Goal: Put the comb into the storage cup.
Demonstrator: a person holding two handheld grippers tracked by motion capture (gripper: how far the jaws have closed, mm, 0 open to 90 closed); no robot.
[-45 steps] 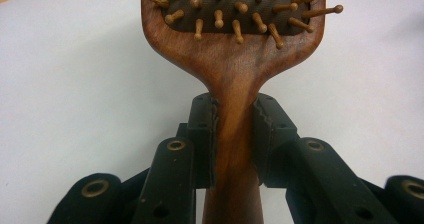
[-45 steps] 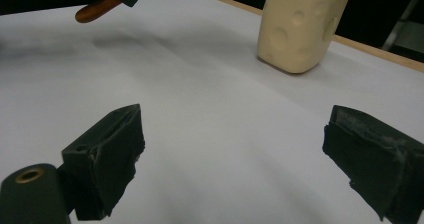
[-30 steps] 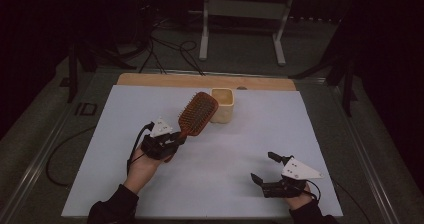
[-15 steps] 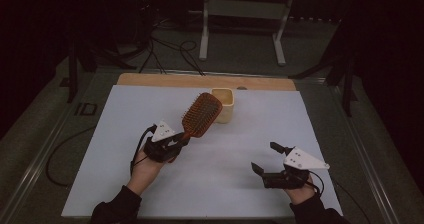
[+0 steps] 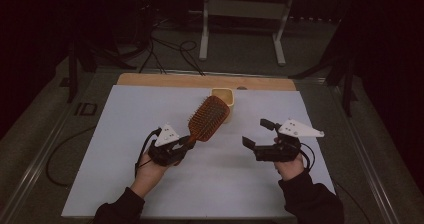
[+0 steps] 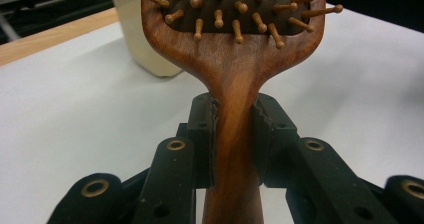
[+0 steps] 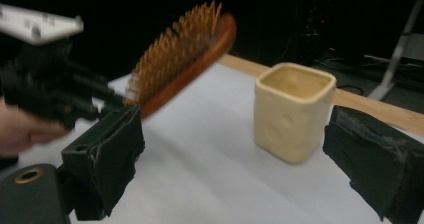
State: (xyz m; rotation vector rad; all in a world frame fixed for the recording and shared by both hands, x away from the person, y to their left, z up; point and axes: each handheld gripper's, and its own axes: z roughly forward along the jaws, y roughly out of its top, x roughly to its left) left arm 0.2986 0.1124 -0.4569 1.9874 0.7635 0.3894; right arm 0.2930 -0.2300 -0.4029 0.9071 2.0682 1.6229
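White sheeting covers the table (image 5: 125, 184), and above it the wooden hairbrush (image 5: 209, 118) is already lifted clear, bristles up, its handle clamped between the jaws of the left gripper (image 5: 186, 143). Placement is judged outstanding: the brush head sits just beside the cream cup (image 5: 223, 98), not in it. Right gripper (image 5: 257, 134) stands wide and empty.

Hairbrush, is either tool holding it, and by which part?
The left tool grips the hairbrush by its wooden handle, just below the head. The right tool is open, holding nothing.
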